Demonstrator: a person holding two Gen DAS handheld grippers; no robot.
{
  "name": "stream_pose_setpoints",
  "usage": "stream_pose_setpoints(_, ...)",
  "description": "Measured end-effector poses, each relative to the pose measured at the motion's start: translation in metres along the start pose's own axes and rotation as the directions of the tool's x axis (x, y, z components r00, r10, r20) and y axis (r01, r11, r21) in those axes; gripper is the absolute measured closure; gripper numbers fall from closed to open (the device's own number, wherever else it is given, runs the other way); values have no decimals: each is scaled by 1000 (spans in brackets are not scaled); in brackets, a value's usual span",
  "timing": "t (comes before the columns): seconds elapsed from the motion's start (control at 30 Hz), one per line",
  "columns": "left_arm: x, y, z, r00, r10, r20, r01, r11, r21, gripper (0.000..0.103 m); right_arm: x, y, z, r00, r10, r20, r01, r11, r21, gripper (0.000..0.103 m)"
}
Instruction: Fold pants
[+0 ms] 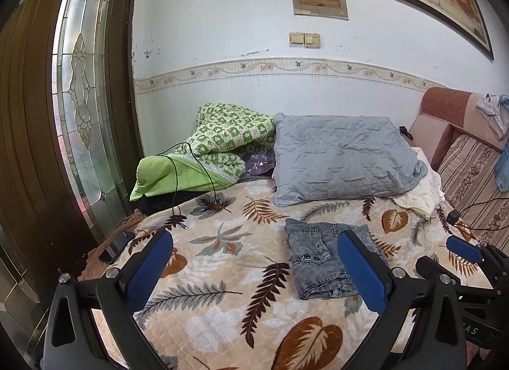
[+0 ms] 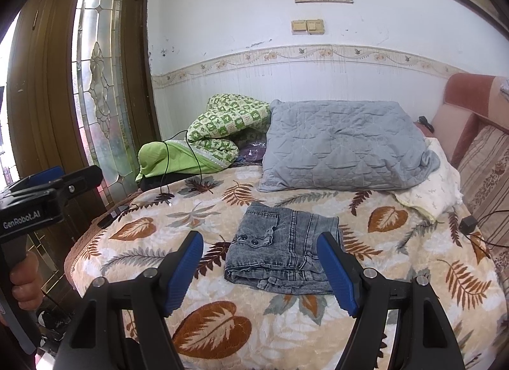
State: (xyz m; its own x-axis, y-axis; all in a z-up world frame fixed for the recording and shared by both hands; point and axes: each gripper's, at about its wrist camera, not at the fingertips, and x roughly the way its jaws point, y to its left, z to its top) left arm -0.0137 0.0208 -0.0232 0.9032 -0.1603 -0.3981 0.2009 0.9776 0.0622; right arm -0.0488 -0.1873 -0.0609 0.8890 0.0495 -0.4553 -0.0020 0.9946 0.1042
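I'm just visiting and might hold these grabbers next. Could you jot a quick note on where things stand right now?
Left gripper: open, empty, above the bedspread.
Right gripper: open, empty, just short of the jeans.
Jeans: already a compact folded bundle lying flat on the bed, in front of the grey pillow.
Done: folding appears finished; neither gripper touches the jeans.
Left: perhaps only tidying the edges, if anything.

I see folded pants (image 1: 327, 258) on bedspread (image 1: 222, 274) | my left gripper (image 1: 254, 261) empty, jaws apart | pillow (image 1: 343, 160) behind
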Motion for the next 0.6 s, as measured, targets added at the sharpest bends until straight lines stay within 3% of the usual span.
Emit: stream_pose_setpoints(0.6,-51,7,6,997,-14,73,16,1000,-16,0,-43,18,7,998,6,70,-4,1000,-27,26)
